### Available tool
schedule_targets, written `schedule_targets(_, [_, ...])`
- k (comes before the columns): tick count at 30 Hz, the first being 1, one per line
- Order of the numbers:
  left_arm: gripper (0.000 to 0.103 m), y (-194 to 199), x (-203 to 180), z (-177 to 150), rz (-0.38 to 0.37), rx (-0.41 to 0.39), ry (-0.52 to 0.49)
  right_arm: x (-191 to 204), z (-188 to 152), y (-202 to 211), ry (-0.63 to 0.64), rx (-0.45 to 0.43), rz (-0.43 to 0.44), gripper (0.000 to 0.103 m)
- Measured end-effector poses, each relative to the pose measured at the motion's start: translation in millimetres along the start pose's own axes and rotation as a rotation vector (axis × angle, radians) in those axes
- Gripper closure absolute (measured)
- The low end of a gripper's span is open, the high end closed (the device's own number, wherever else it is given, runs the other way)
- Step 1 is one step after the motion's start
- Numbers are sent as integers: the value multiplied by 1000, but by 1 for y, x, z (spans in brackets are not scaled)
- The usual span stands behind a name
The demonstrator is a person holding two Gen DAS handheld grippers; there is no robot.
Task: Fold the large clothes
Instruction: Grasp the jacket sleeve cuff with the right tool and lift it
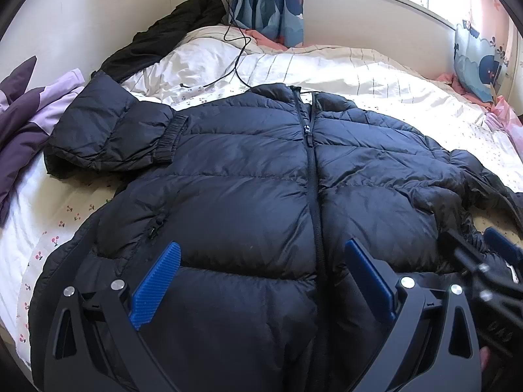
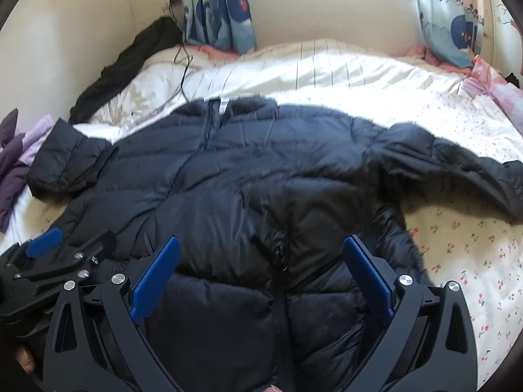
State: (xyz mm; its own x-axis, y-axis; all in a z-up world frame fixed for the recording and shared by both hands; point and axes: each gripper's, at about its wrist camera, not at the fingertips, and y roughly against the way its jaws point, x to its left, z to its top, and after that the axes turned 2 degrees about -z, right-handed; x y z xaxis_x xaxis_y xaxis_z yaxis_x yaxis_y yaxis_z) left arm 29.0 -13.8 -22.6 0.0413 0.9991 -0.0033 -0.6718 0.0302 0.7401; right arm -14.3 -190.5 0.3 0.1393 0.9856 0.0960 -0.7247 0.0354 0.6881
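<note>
one puffer jacket [image 1: 248, 176] lies flat, collar pointing toward the window.

Both grippers' fingers [image 1: 157, 281] wide apart.

The jacket's [image 1: 248, 196] near hem runs off the bottom edge in both views. Its right sleeve [image 2: 464, 170] is cut by the right wrist picture's edge, cuff unseen. The left gripper [image 2: 45, 245] there looks blurred, perhaps spread, its fingers partly hidden.
</note>
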Motion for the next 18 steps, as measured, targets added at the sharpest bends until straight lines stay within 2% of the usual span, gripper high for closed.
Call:
schedule_targets(4, [7, 1, -3, 4, -18, -7, 10, -17, 12, 28, -2, -131, -37, 7])
schedule_targets(7, [7, 1, -7, 5, -29, -7, 11, -55, 20, 41, -35, -151, -104, 7])
schedule_targets(10, [7, -2, -12, 3, -28, 0, -3, -128, 23, 50, -153, -123, -147, 7])
schedule_targets(15, [7, -2, -13, 3, -20, 0, -6, -277, 11, 62, -357, -77, -295, 7])
schedule_targets(18, [7, -2, -13, 4, -7, -18, 3, -383, -3, 56, -605, -31, -276, 7])
